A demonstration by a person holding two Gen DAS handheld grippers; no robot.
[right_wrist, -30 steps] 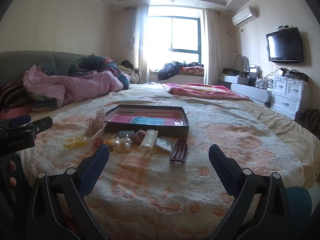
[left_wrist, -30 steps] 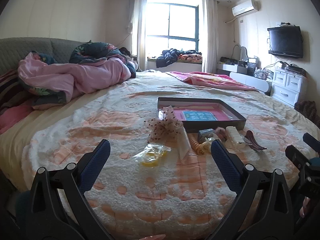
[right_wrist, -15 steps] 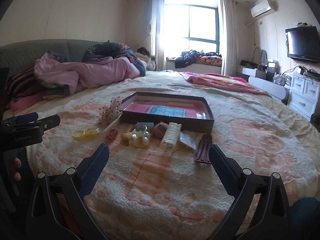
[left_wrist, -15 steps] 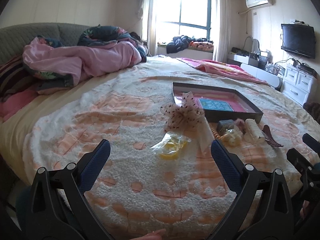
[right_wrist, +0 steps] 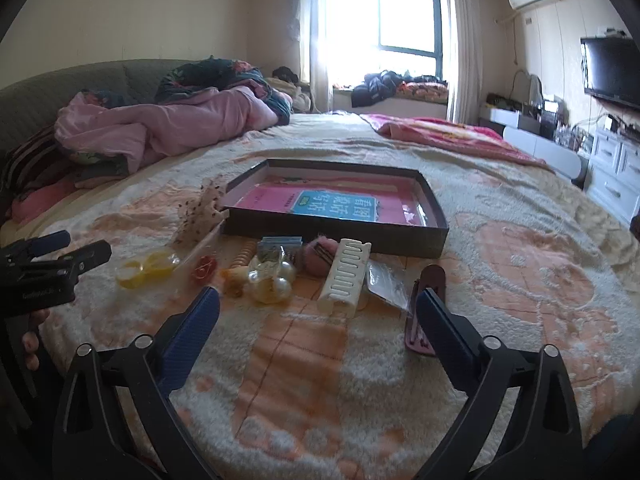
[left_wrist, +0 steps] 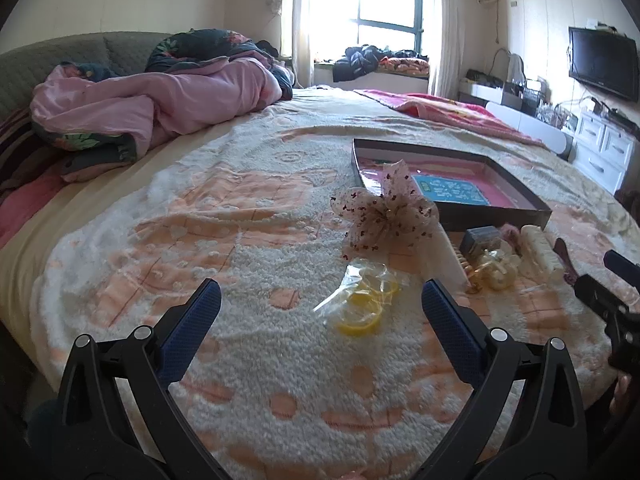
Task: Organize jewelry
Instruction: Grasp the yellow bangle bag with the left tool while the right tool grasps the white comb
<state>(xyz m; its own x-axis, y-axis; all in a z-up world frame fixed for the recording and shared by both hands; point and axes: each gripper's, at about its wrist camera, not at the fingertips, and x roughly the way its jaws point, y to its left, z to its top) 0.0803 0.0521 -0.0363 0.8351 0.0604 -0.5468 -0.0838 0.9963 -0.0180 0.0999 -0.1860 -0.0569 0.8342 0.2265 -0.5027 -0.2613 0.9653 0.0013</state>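
Note:
A shallow dark tray [right_wrist: 434, 228] with a pink and blue card inside lies on the bed; it also shows in the left wrist view [left_wrist: 508, 216]. In front of it lie a dotted mesh bow [left_wrist: 386, 212], yellow rings in a clear bag [left_wrist: 362, 304], pearl beads [right_wrist: 272, 280], a cream comb clip [right_wrist: 346, 276], a pink pompom [right_wrist: 318, 252] and a dark pink hair clip [right_wrist: 422, 312]. My left gripper [left_wrist: 320, 300] is open, just short of the yellow rings. My right gripper [right_wrist: 318, 308] is open, near the comb clip and hair clip.
The fuzzy cream and orange blanket [right_wrist: 520, 272] covers the bed. Rumpled pink bedding [left_wrist: 160, 96] lies at the far left. A white dresser [left_wrist: 604, 152] and a wall TV [left_wrist: 602, 62] stand at the right.
Both grippers have moved forward and lower toward the items; the objects now appear larger and closer. Both stay open.

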